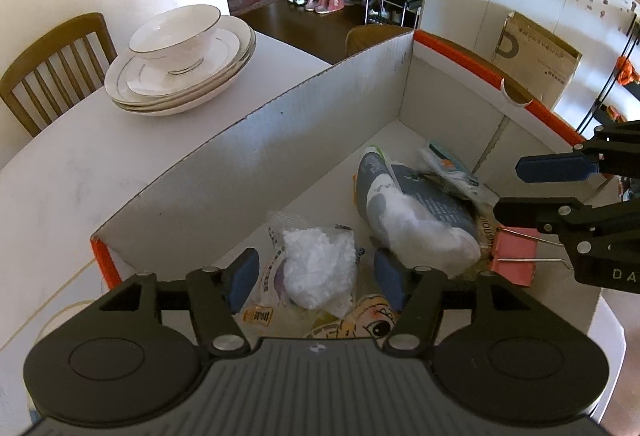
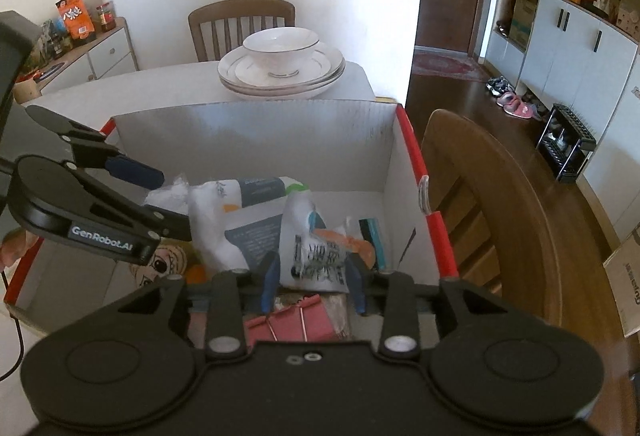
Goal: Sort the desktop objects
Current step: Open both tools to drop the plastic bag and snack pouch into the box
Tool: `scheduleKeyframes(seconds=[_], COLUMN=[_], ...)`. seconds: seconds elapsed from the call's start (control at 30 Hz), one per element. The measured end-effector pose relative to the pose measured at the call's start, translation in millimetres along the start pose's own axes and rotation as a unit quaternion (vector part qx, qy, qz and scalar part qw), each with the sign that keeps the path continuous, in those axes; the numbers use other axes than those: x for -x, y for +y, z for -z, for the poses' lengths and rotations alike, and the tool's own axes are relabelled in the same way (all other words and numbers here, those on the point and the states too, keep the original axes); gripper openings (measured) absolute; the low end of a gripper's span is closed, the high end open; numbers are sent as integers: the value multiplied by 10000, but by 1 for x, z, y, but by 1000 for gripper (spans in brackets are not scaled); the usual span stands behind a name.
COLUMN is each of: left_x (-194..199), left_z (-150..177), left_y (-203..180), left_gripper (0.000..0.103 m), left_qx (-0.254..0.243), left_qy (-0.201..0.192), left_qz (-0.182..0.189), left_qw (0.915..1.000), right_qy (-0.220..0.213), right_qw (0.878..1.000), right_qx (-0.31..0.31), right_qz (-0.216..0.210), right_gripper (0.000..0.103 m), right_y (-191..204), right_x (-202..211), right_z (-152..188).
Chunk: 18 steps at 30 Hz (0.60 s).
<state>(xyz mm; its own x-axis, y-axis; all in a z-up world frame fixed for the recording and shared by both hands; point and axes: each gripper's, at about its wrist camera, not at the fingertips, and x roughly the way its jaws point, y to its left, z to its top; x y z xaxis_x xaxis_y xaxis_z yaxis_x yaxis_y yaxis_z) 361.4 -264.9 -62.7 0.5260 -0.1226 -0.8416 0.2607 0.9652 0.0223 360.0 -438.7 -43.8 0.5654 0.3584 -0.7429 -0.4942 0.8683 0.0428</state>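
Observation:
A white cardboard box point(image 1: 248, 164) with orange edges holds several items. My left gripper point(image 1: 316, 278) is open above a clear bag of white lumps point(image 1: 316, 268), not touching it. A grey-and-white pouch point(image 1: 412, 212), a pink binder clip point(image 1: 514, 262) and a cartoon-face packet point(image 1: 360, 320) lie beside it. My right gripper point(image 2: 314, 278) is open inside the box point(image 2: 256, 132), its blue pads on either side of a white printed plastic bag point(image 2: 316, 252), above the binder clip point(image 2: 288, 324). The right gripper also shows in the left wrist view point(image 1: 516, 192).
A stack of white plates with a bowl on top point(image 1: 180, 64) stands on the white table point(image 1: 60, 172) beyond the box; it also shows in the right wrist view point(image 2: 280, 68). Wooden chairs point(image 2: 492, 212) stand at the table's sides.

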Motion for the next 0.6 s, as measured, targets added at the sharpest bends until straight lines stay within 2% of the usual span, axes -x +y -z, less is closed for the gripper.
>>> scheduleKeyframes(seconds=[0.07, 0.13, 0.3, 0.43, 0.6], left_x=[4, 9, 27, 43, 62], left_z=[2, 4, 8, 14, 24], left_y=[0, 1, 2, 1, 0], left_gripper=[64, 65, 65, 69, 71], left_qx=[38, 81, 246, 362, 575], left_qy=[-55, -112, -311, -483, -658], left_qz=[-8, -14, 35, 113, 250], left_qw=[10000, 9999, 9992, 9981, 9959], right_qy=[-14, -66, -114, -167, -200], right_qw=[10000, 10000, 9999, 9997, 9994], right_qx=[-3, 0, 60, 113, 165], right_qz=[-18, -53, -106, -133, -217], right_gripper=[48, 52, 54, 63, 66], right_y=[0, 0, 3, 7, 11], right_x=[3, 7, 15, 23, 31], right_z=[0, 0, -1, -1, -1])
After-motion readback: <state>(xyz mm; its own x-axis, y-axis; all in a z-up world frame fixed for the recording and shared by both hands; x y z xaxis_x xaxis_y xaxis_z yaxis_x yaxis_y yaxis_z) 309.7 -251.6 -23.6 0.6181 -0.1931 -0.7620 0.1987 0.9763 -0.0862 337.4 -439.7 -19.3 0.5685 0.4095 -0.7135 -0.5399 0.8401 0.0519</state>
